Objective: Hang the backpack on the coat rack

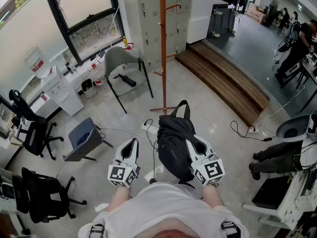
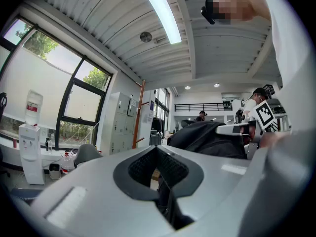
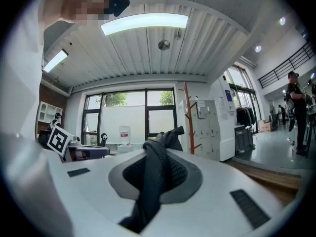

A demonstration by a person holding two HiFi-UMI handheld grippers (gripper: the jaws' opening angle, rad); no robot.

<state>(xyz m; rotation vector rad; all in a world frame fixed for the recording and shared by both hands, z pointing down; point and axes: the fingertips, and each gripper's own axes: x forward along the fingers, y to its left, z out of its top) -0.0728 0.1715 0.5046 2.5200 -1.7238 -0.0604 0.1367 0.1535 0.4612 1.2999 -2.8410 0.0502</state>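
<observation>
Between the jaws of the right tongs (image 3: 158,149), a dark strap (image 3: 152,191) of the backpack (image 1: 173,143) runs up through the padded hollow, and the jaws are clamped on it. In the head view these tongs (image 1: 195,142) sit against the bag's right side, pointing level and away from the person. The left tongs (image 2: 157,149) have their jaws brought together with nothing gripped. From above they (image 1: 132,144) are level too, just beside the bag's left side but apart from it.

The black backpack hangs in the air in front of the person's chest, above the pale floor (image 1: 208,113), with its looped top handle pointing forward. The left gripper view shows its bulk (image 2: 207,137) to the right of those jaws.

Beyond the bag stands the coat rack (image 1: 163,48), a brown wooden pole with short pegs and a crossed foot. The bag is not touching it, and no peg carries anything. The rack also shows in the right gripper view (image 3: 187,117) and in the left (image 2: 139,112).

Left of the rack is a grey chair (image 1: 126,66), farther left a water dispenser (image 1: 59,90) under the window. Grey lockers (image 1: 158,14) stand behind the rack, and a wooden step (image 1: 228,78) runs off to the right.
</observation>
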